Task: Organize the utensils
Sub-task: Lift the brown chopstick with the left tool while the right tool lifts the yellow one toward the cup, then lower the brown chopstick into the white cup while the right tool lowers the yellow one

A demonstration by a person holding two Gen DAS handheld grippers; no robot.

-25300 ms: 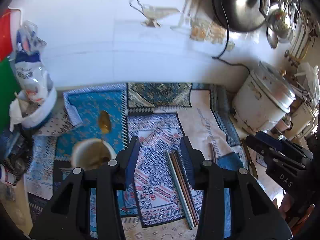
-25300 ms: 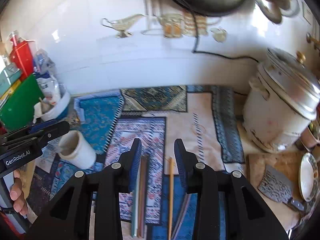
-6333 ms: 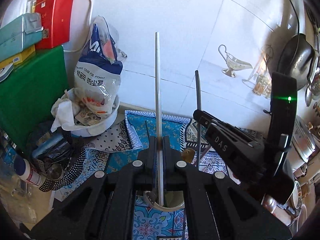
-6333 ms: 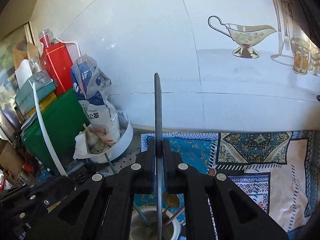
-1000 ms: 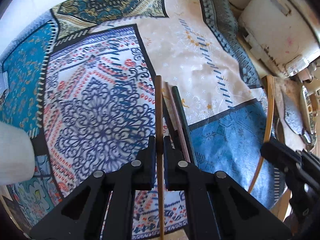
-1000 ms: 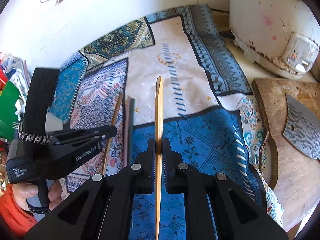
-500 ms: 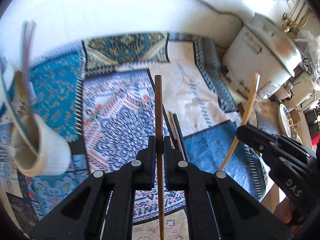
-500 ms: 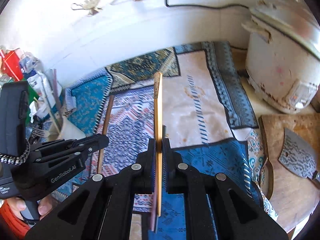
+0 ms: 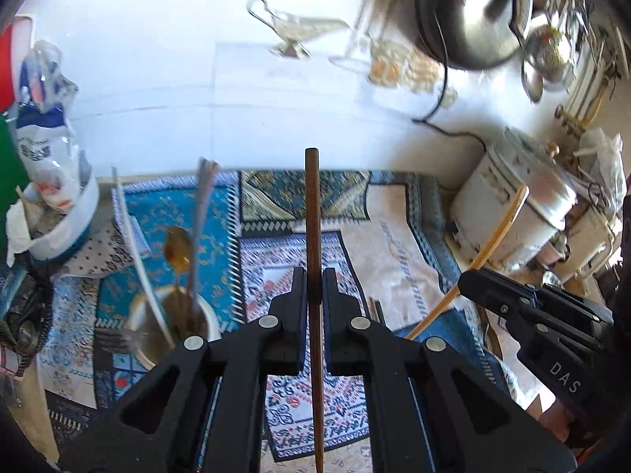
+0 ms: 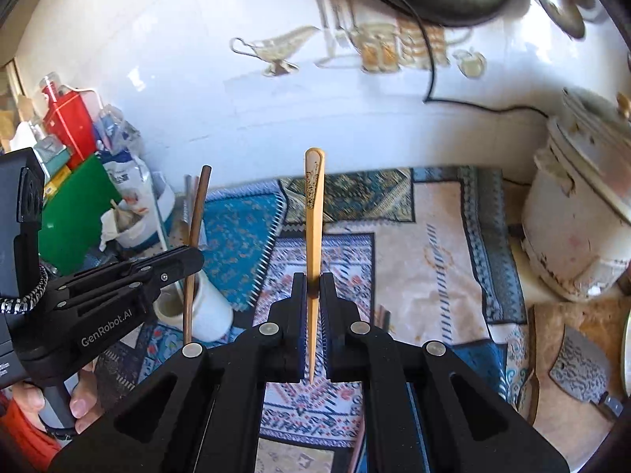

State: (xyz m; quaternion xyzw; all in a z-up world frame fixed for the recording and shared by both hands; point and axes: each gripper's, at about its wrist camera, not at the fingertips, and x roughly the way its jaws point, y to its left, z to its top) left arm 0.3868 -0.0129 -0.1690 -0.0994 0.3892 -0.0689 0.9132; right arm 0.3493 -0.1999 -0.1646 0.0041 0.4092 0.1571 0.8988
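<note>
My left gripper (image 9: 314,289) is shut on a dark brown chopstick (image 9: 312,213) and holds it upright above the patterned cloth. My right gripper (image 10: 313,293) is shut on a light bamboo chopstick (image 10: 314,205), also upright. A white cup (image 9: 213,321) at lower left in the left wrist view holds a white chopstick, a grey chopstick, a spoon and a fork; it also shows in the right wrist view (image 10: 211,313). Two more chopsticks (image 9: 375,309) lie on the cloth just right of my left gripper. The right gripper shows in the left wrist view (image 9: 473,280), the left one in the right wrist view (image 10: 185,258).
A white rice cooker (image 9: 508,213) stands at right. A cleaver (image 10: 579,370) lies on a wooden board (image 10: 560,425) at far right. A bowl with a bag (image 9: 51,197), a green box (image 10: 67,216) and a red tin (image 10: 71,122) crowd the left. The tiled wall (image 9: 236,110) is behind.
Both grippers have lifted and tilted up with their chopsticks over the last second. The view has swung from the cloth to the wall, and the cup now sits nearer my left gripper.
</note>
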